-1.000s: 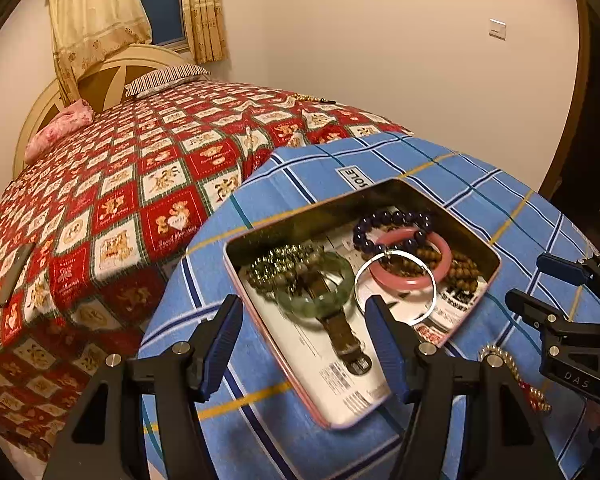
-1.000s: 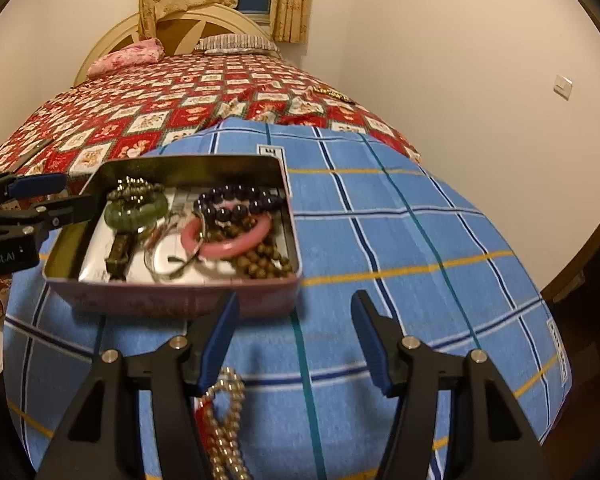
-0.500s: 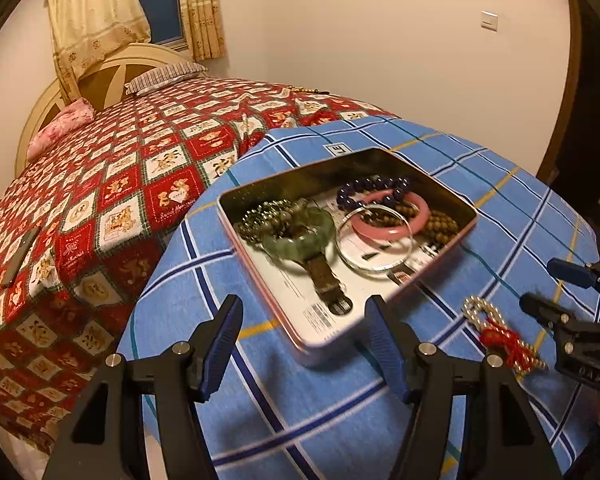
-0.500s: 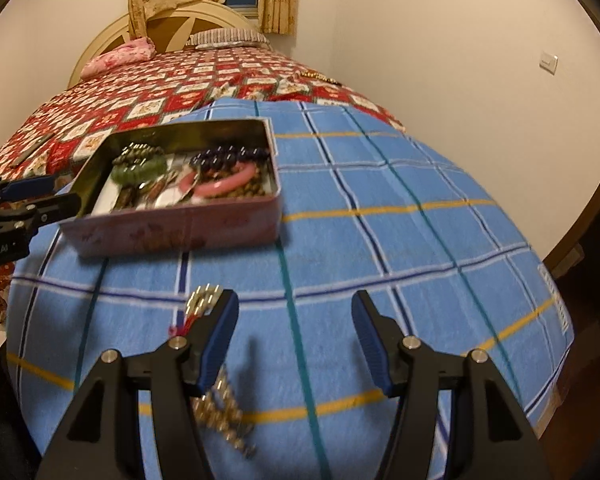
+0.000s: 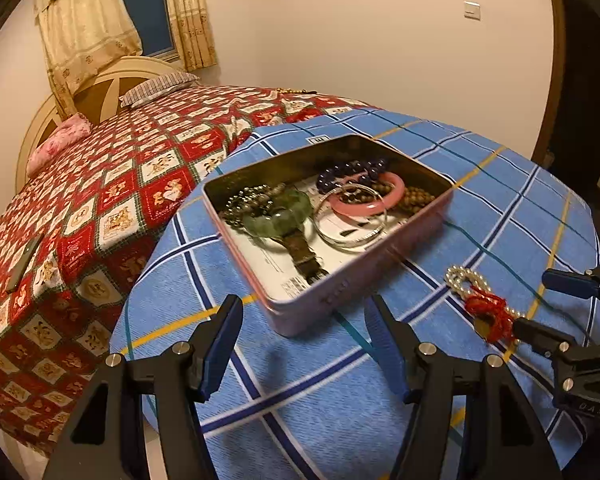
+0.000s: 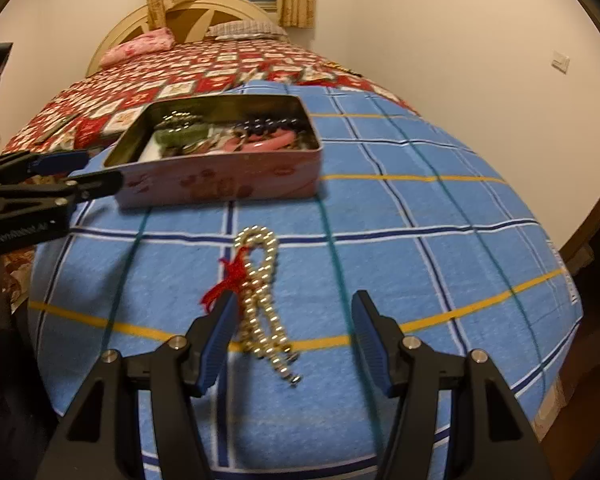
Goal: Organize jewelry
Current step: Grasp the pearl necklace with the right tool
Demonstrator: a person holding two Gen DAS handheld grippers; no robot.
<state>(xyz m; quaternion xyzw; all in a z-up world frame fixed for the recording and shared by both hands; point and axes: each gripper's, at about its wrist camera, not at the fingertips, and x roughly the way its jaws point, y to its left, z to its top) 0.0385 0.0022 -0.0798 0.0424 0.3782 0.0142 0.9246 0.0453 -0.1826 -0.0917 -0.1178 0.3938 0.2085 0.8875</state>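
I hold a black two-finger tool with blue pads in each hand, both angled down over a table covered in a blue checked cloth (image 6: 440, 248). A moment ago both tools sat closer to the open pink rectangular metal tin (image 5: 340, 292); now they have drawn back toward me, so the tin sits farther off and more bare cloth shows in front of it. The tin already holds a green stone bangle (image 5: 278, 216), a pink bangle (image 5: 374, 200), a thin silver bangle (image 5: 352, 236), dark purple beads (image 5: 352, 170) and brown wooden beads (image 5: 414, 200). The one piece outside it, a pearl-coloured bead string tied with a red tassel (image 6: 260, 296), lies on the cloth just in front of the tin. My right tool (image 6: 292, 336) now hangs over that string, its jaws parted and empty, the string's near end lying between the pads without contact. My left tool (image 5: 304, 344) stands wide and empty before the tin's near corner. I judge the string is the last piece to gather, and the right tool is lined up to take it.
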